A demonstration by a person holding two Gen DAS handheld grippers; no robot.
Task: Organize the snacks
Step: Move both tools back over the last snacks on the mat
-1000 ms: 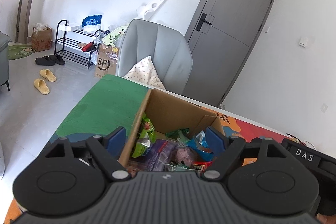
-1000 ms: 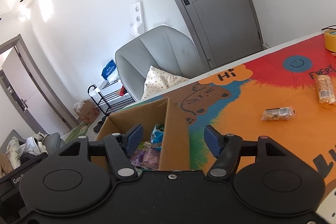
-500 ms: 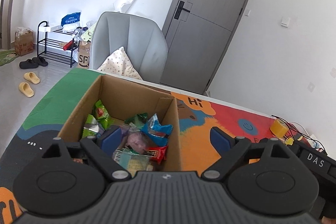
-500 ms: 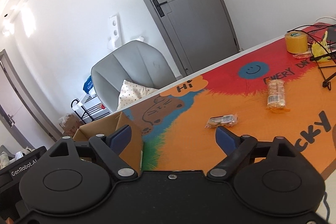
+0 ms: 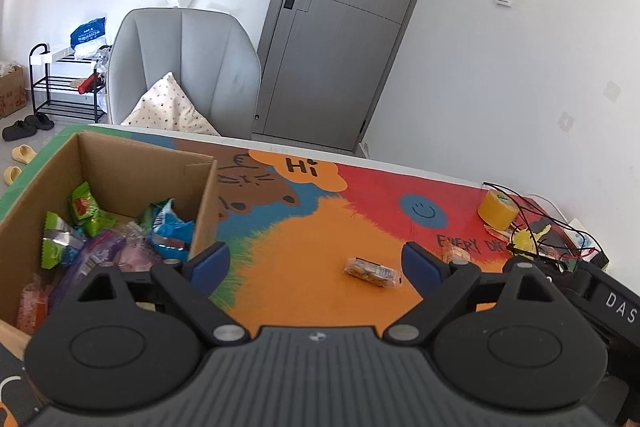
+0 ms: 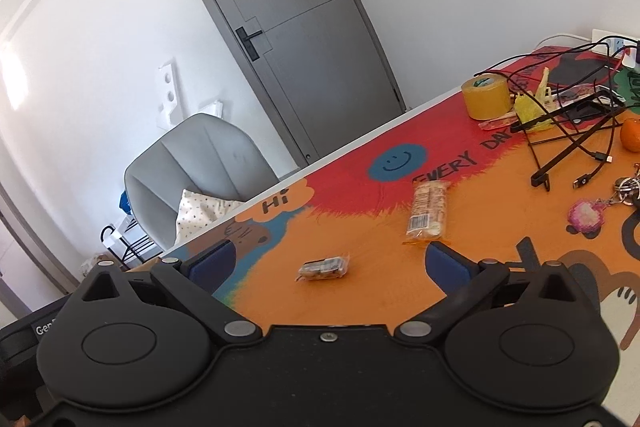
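While both grippers hang wide open, 2 snacks lie on the mat.
The small clear snack pack and long cracker pack lie apart; left gripper and right gripper hold nothing.

Left claw spread wide, empty; right claw likewise.

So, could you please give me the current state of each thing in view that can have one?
Left claw: open, empty.
Right claw: open, empty.
Cardboard box: open-topped, holding snack packets.
Small snack packet: lying flat on the mat, outside the box.
Long cracker packet: lying flat, sealed, outside the box.
Door: shut.
Tape roll: standing on its flat end.
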